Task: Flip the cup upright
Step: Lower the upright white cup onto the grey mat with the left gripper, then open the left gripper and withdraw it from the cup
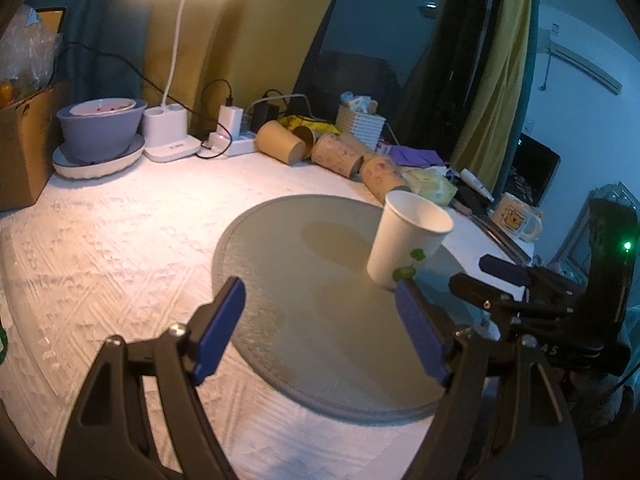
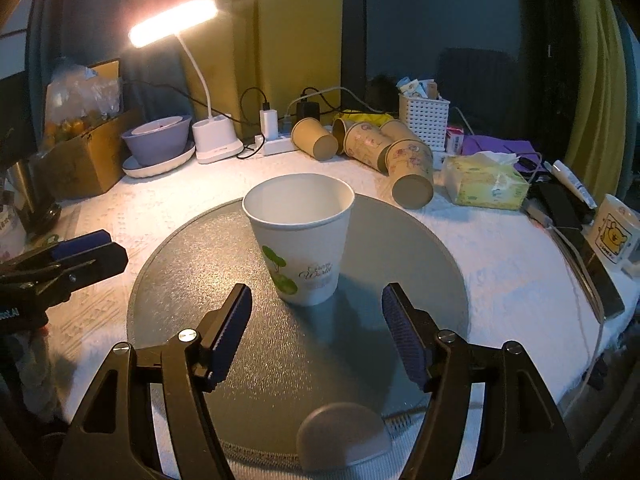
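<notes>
A white paper cup (image 2: 302, 240) with green leaf print stands upright, mouth up, on a round grey mat (image 2: 224, 264). In the left wrist view the cup (image 1: 408, 240) is at the mat's (image 1: 304, 288) far right. My right gripper (image 2: 316, 300) is open and empty, its fingers just short of the cup on either side. My left gripper (image 1: 320, 296) is open and empty, to the left of the cup. The right gripper (image 1: 486, 280) also shows in the left wrist view, and the left gripper (image 2: 86, 250) in the right wrist view.
Several brown paper cups (image 2: 376, 148) lie on their sides at the back. A lit desk lamp (image 2: 216, 140), power strip (image 2: 276, 144), purple bowl on a plate (image 2: 158, 140), cardboard box (image 2: 80, 156), tissue pack (image 2: 484, 180), white basket (image 2: 424, 118) and mug (image 2: 614, 232) ring the mat.
</notes>
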`<state>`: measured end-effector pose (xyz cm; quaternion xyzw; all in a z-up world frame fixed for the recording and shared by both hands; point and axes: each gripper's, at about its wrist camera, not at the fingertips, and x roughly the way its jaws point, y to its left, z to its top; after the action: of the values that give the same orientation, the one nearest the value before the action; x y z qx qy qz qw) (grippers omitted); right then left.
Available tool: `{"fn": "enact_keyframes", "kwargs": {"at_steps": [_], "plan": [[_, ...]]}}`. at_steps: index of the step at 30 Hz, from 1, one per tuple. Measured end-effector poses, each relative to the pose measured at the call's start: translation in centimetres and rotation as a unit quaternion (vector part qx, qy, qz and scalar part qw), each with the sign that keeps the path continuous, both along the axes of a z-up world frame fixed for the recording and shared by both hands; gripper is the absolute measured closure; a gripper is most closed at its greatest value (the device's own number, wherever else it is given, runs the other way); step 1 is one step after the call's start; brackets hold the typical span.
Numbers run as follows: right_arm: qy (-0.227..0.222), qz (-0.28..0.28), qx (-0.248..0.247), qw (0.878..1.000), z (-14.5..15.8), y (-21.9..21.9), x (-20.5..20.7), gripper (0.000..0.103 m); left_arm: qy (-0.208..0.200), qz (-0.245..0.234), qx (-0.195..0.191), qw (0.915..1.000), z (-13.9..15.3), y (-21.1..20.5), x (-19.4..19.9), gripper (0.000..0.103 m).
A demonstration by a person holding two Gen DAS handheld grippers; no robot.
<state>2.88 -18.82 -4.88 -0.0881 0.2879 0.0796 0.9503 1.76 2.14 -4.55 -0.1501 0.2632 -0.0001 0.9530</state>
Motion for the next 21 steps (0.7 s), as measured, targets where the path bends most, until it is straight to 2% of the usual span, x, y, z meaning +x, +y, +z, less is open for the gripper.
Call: {"fn": "enact_keyframes", "kwargs": {"at_steps": [10,21], "plan": [[-0.005,-0.005,0.01,1.0,0.9,-0.6,-2.2,0.032,-0.017,-0.013,0.009,0.9997,1.2,-2.1,-1.7,0.024],[-0.027,-0.012,0.015,0.999,2.7,-1.5,-4.6,0.032,-0.053,-0.025,0.042,0.9974,3.2,-4.1,-3.4,0.024]]}}
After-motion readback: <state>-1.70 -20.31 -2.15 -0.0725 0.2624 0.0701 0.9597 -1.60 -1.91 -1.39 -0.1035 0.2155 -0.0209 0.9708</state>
